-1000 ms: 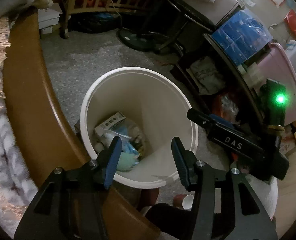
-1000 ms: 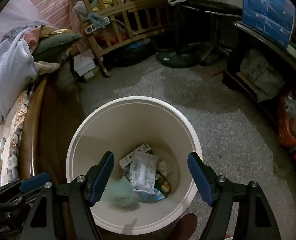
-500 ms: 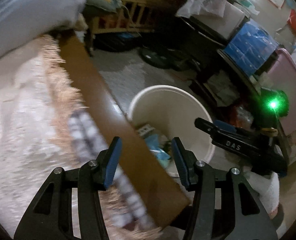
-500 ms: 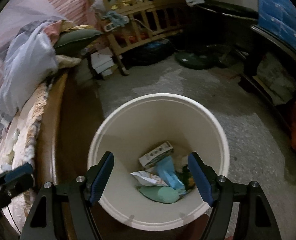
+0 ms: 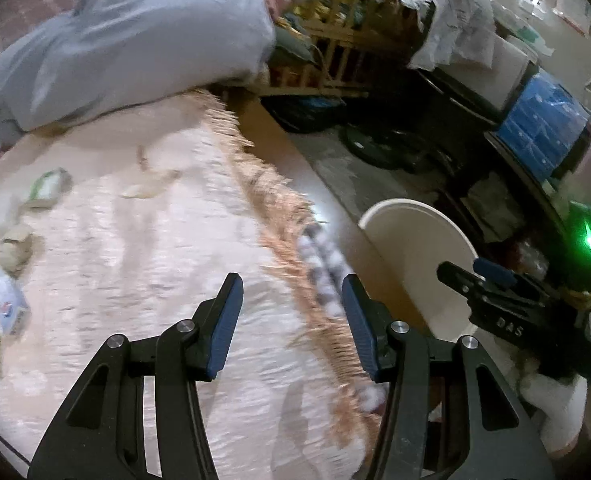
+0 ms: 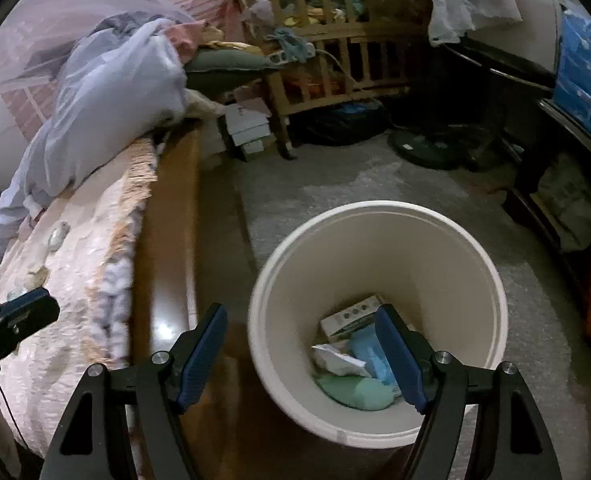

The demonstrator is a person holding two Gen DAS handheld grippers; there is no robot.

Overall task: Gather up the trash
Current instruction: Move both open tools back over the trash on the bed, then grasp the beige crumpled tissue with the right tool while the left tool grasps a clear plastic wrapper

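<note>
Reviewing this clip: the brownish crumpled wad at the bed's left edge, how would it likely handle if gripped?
The crumpled wad looks like balled paper, so probably light and crushable rather than stiff. Its lumpy shape suggests it won't roll far. It lies on the soft pink blanket, so pressing down may sink it.

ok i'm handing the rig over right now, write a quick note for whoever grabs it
Left gripper: open, empty, over the pink bedspread.
Right gripper: open, empty, above the white bin on the floor beside the bed.
Done: bin holds a small box, blue wrapper, white packet and a green piece.
Left: scraps on the bedspread at its far left, including a green-white packet, a crumpled brown piece and a blue-white wrapper.
</note>
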